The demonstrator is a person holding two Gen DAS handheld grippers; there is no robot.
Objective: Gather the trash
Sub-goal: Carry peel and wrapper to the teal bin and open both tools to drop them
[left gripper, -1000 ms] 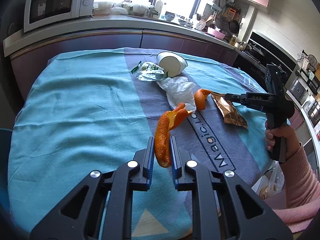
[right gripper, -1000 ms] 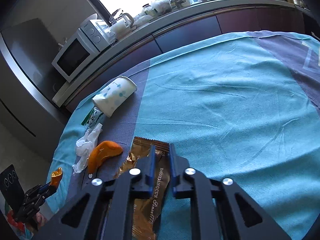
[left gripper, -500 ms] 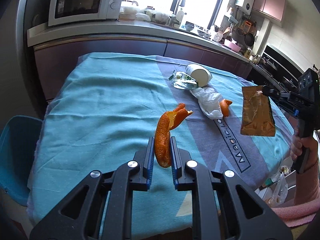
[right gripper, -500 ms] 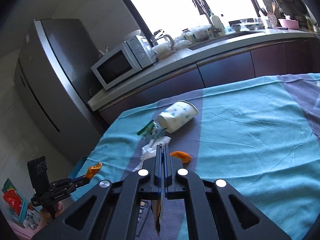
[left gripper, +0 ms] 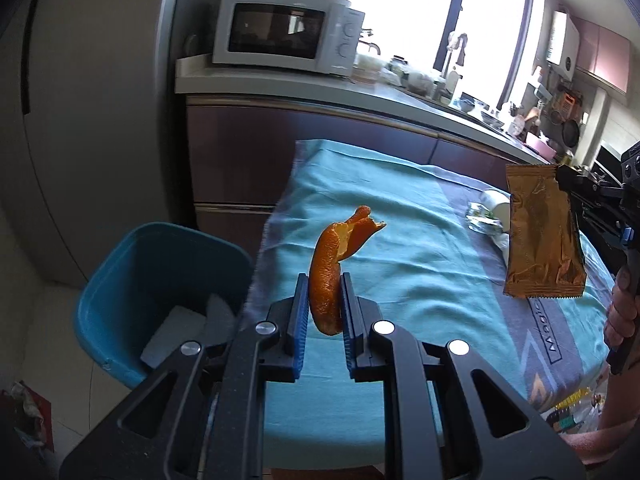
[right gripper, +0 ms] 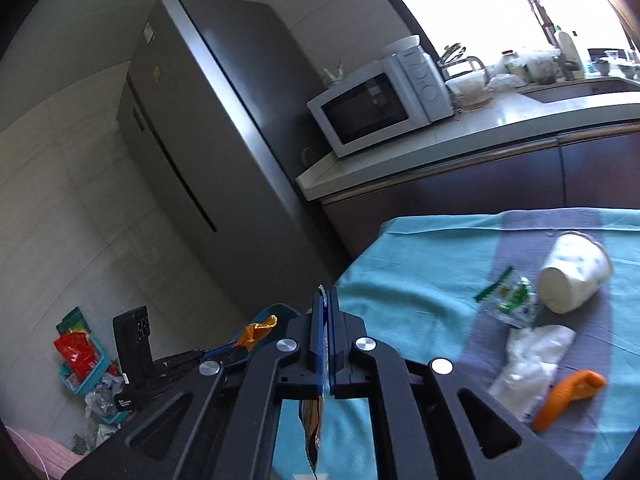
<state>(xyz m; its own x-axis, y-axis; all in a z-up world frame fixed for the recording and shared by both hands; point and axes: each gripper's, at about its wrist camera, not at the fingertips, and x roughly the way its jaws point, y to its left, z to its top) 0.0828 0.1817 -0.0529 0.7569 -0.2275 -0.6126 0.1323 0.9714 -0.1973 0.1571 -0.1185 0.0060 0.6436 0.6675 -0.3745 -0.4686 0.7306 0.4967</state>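
Trash still on the surface (right gripper: 420,280): a tipped paper cup (right gripper: 572,276), green wrapper (right gripper: 510,300), crumpled tissue (right gripper: 528,364) and an orange peel (right gripper: 568,396), clustered on the grey stripe. Your left gripper (left gripper: 324,308) jaws pinch a curled peel piece (left gripper: 332,264) near the surface's left edge, beside the blue bin (left gripper: 160,280). Your right gripper (right gripper: 325,344) jaws clamp a crinkled brown packet (left gripper: 540,236) aloft.

The brown wrapper (left gripper: 540,236), flat on the cloth a second ago, now hangs in the air from the right gripper (left gripper: 560,178). The left gripper (left gripper: 325,300) carries its orange peel (left gripper: 332,268) away from mid-table, toward the blue bin (left gripper: 160,280), newly in view.
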